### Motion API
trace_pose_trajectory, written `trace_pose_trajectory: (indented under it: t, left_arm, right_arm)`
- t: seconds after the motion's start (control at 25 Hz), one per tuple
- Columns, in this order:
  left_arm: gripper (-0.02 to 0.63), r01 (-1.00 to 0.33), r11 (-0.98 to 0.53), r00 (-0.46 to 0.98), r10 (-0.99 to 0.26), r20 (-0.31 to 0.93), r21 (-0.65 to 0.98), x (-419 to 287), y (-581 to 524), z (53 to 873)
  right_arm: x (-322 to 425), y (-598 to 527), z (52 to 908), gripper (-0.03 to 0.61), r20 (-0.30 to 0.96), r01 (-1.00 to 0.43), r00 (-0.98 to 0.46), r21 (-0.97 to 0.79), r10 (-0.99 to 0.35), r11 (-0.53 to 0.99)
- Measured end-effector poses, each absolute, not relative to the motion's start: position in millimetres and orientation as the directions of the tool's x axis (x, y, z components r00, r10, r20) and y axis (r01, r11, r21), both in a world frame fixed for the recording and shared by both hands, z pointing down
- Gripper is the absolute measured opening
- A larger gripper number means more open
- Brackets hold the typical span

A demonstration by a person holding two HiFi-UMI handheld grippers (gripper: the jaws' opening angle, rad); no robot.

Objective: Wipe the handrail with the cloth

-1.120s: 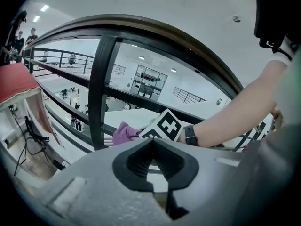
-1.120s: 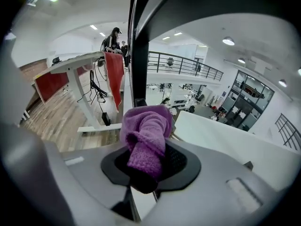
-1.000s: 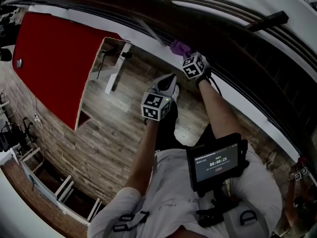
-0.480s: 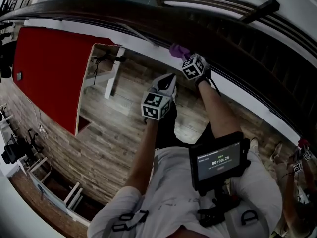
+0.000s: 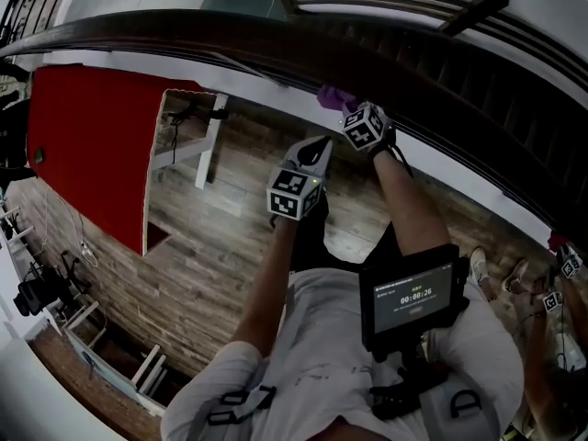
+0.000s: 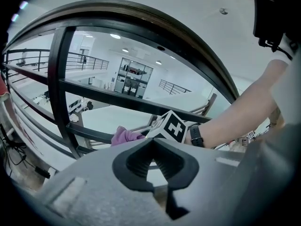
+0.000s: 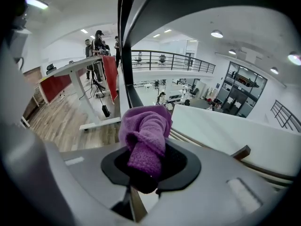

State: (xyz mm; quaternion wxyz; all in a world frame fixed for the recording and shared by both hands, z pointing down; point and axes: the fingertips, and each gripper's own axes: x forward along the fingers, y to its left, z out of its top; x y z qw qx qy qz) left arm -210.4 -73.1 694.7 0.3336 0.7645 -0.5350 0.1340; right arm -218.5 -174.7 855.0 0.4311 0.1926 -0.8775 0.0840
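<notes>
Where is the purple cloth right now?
The purple cloth is clamped in the right hand-held gripper. In the head view it sits at upper centre, at the lower edge of the dark railing.

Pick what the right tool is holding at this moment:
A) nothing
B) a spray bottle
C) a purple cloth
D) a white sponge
C: the right gripper view shows the purple cloth bunched between the jaws of the right tool, which are shut on it.
</notes>
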Motion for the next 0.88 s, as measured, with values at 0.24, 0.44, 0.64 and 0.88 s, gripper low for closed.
trace_pose_trajectory:
  t: [0.24, 0.44, 0.64, 0.88]
  left_arm:
    - [0.0, -0.895, -0.25, 0.431, -0.698, 0.572, 0.37, -180, -78, 699]
    - [0.001, -0.89, -0.264, 0.443, -0.692, 0.569, 0.372, -162, -85, 699]
    - [0.0, -0.882, -0.287, 0.463, -0.675, 0.574, 0.373, -146, -83, 704]
    - [0.001, -0.877, -0.304, 0.476, -0.662, 0.579, 0.373, -131, -81, 705]
  right_arm:
    - [-188, -174, 855, 0.095, 0.786, -0.428, -0.55, 0.027, -0.284, 0.903]
    - [-161, -174, 862, 0.095, 0.774, -0.434, -0.568, 0.009, -0.281, 0.901]
    - [-135, -173, 864, 0.1, 0.776, -0.446, -0.561, 0.011, -0.289, 0.895]
    - [-102, -168, 862, 0.114, 0.767, -0.459, -0.557, 0.034, -0.318, 0.888]
